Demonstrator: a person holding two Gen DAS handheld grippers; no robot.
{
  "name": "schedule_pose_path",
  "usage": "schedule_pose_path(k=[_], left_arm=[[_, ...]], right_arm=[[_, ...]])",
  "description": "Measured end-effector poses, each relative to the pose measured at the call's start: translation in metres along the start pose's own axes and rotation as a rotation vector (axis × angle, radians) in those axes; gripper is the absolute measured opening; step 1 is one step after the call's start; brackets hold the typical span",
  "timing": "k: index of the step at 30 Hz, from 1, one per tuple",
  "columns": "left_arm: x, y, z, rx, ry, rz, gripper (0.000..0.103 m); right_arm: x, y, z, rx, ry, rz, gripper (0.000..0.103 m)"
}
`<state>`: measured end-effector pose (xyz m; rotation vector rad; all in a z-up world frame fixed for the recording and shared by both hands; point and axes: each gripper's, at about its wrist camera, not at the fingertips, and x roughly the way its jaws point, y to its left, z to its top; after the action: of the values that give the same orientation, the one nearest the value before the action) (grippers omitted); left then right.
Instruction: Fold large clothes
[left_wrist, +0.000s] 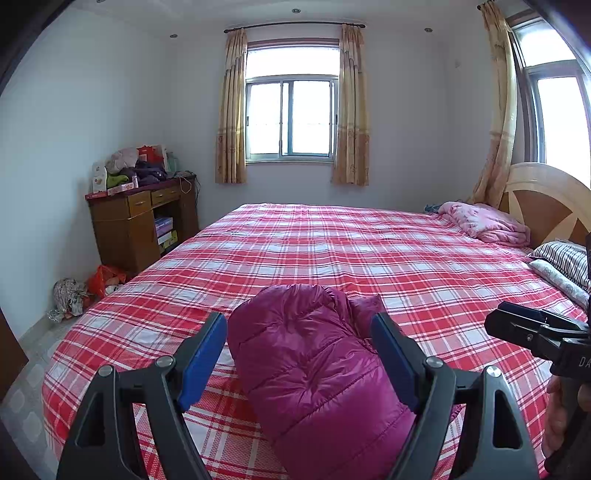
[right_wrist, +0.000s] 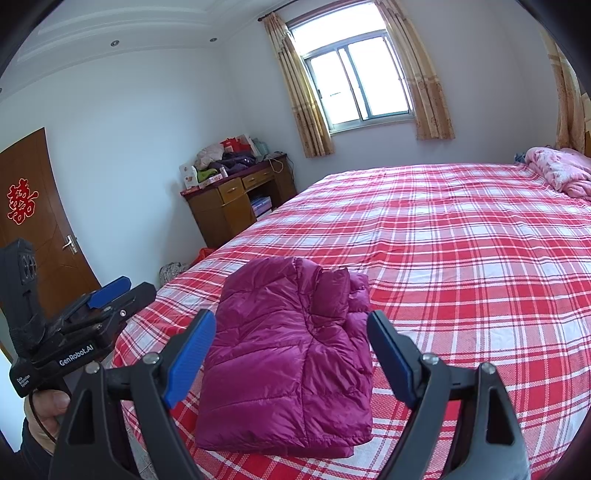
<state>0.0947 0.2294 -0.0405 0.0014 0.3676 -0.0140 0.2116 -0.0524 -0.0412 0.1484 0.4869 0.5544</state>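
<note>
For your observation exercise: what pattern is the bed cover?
Red-and-white plaid bed cover, clearest in the right wrist view.

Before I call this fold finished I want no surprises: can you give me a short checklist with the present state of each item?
1. Magenta puffer jacket folded into a compact bundle: ok.
2. Jacket lies fully on the plaid bed, near its edge: ok.
3. Left claw open, gripping nothing: ok.
4. Right claw open, gripping nothing: ok.
5. Sleeves tucked in, none trailing: ok from the right wrist view; underside cannot tell.
6. Zipper closed: cannot tell.
</note>
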Motion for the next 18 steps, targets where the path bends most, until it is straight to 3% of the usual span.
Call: schedule_pose_path(k=[4, 7, 10, 18], left_arm=[[0.001, 0.000, 0.000, 0.001, 0.004, 0.004, 0.081], [0.001, 0.000, 0.000, 0.000, 0.005, 0.011, 0.082], [0.001, 0.001, 0.000, -0.003, 0.005, 0.024, 0.090], [-0.008, 0.001, 0.005, -0.004, -0.030, 0.032, 0.090]], right_arm=[[0.000, 0.000, 0.000, 0.003, 0.002, -0.001, 0.088], [-0.002, 0.001, -0.001, 0.004, -0.012, 0.003, 0.096], [-0.003, 0.000, -0.001, 0.002, -0.020, 0.001, 0.097], [-0.011, -0.001, 0.003, 0.006, -0.053, -0.012, 0.100]])
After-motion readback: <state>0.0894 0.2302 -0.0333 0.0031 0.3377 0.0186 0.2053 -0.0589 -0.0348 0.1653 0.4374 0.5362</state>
